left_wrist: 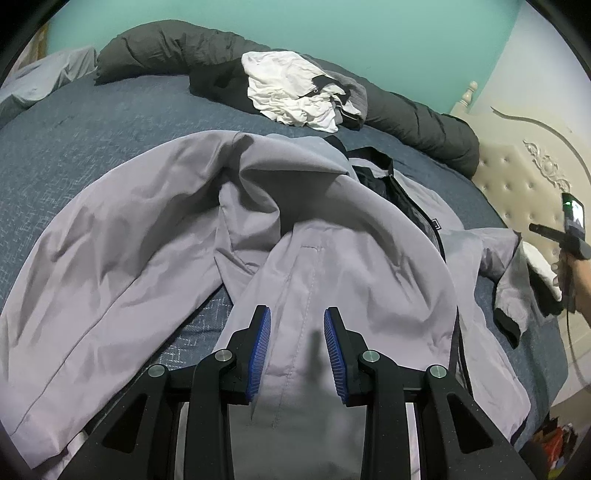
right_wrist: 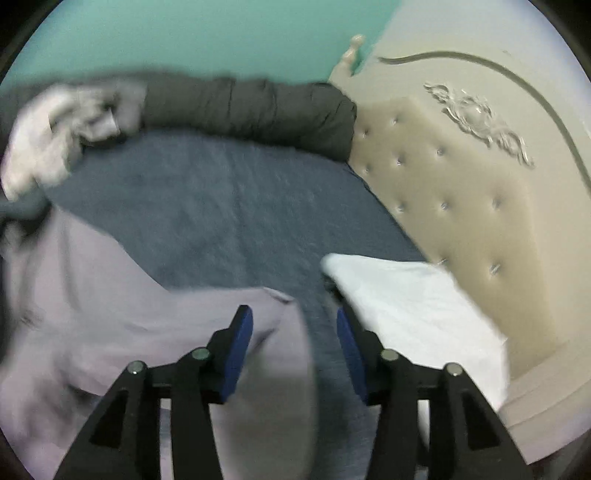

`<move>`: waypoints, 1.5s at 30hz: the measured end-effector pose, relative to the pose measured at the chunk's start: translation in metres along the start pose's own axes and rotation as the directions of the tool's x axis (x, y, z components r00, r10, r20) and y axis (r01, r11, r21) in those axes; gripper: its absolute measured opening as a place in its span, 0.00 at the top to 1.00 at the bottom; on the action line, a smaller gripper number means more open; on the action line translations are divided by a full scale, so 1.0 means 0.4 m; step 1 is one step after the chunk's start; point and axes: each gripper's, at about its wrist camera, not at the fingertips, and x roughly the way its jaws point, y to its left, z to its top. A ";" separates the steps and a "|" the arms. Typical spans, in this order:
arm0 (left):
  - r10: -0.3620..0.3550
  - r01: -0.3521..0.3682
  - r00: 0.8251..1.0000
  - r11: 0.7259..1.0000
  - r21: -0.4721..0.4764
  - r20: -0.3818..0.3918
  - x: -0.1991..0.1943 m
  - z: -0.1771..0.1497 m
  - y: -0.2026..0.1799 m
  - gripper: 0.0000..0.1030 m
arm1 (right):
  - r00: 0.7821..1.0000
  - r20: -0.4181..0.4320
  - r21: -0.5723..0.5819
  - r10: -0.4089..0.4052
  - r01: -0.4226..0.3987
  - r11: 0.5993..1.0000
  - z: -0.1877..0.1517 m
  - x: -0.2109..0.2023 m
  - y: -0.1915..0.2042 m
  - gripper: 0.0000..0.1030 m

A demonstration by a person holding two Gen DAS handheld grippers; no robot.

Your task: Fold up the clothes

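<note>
Jacket (left_wrist: 177, 236): light grey-lilac, spread crumpled across the middle of the bed, front open along a dark zipper, dark lining showing at the collar; one sleeve runs out to the left, the other, with a dark cuff, lies toward the right edge.
Left gripper (left_wrist: 297, 350): over the jacket's near hem; a fold of the grey fabric runs up between its blue-padded fingers (left_wrist: 258, 354), but whether the pads pinch it cannot be told.
Right gripper (right_wrist: 293, 354): fingers released and apart, nothing gripped; the end of the sleeve (right_wrist: 236, 317) lies below them, the view blurred.
Hand (left_wrist: 572, 280): at the far right of the left wrist view, holding the right gripper's handle.
Bed (left_wrist: 110, 122): covered in a dark blue textured spread.
Clothes pile (left_wrist: 295, 88): white and grey garments heaped beyond the jacket, against a rolled dark grey duvet (left_wrist: 166, 48).
White folded item (right_wrist: 413, 302): on the bed just beside the right fingers, near the headboard.
Headboard (right_wrist: 461, 192): cream, tufted, with carved ornament.
Wall (left_wrist: 332, 22): teal.
</note>
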 end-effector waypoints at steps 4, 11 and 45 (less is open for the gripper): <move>0.004 -0.004 1.000 1.000 -0.005 -0.003 -0.009 -0.002 0.006 0.64 | 0.965 0.000 0.038 0.260 -0.260 0.965 -0.034 -0.040 0.111 0.50; 0.016 -0.016 1.000 1.000 -0.018 -0.014 -0.014 -0.008 0.034 0.63 | 0.728 -0.129 0.087 0.673 -0.668 0.739 -0.087 -0.043 0.416 0.50; -0.026 0.026 1.000 0.997 -0.074 0.002 -0.033 -0.002 0.102 0.63 | 0.532 -0.151 0.020 0.833 -0.841 0.541 -0.028 -0.107 0.912 0.98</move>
